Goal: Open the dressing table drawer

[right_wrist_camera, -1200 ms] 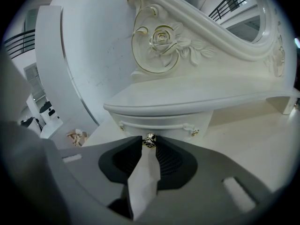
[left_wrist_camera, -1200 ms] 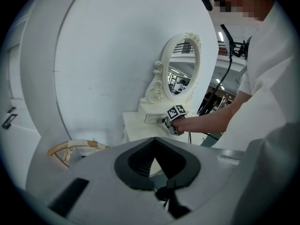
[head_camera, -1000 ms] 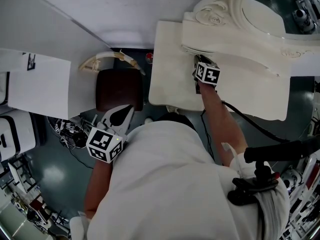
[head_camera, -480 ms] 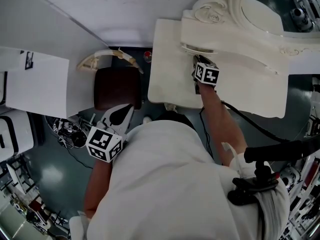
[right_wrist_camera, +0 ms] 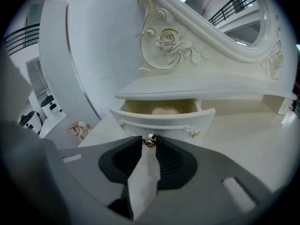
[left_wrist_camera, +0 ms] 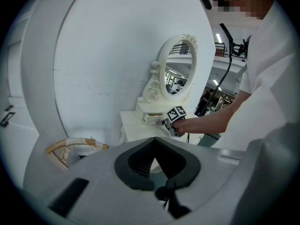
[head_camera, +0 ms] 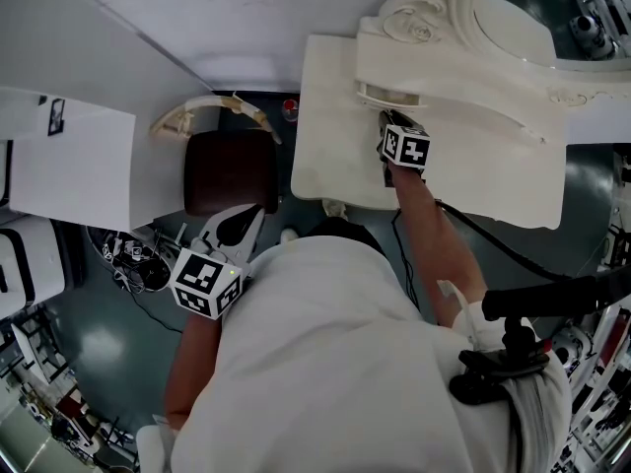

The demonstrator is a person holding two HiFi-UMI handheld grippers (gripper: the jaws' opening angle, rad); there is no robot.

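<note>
The white dressing table (head_camera: 330,170) has a small drawer (right_wrist_camera: 161,118) under its mirror shelf, pulled partly out so that its pale inside shows. My right gripper (right_wrist_camera: 149,141) is shut on the drawer's small metal knob (right_wrist_camera: 149,139), which sits right at the fingertips. From the head view, the right gripper (head_camera: 385,121) reaches over the tabletop to the drawer (head_camera: 389,96). My left gripper (head_camera: 254,215) hangs beside the person's body above the stool, with its jaws together and nothing between them; in its own view the left gripper (left_wrist_camera: 153,139) points toward the table.
An oval mirror (head_camera: 513,23) in a carved frame stands at the back of the table. A stool with a brown seat (head_camera: 234,173) and a curved wooden backrest (head_camera: 202,111) sits left of the table. A white curved wall (left_wrist_camera: 108,60) runs behind. Cables (head_camera: 133,259) lie on the floor.
</note>
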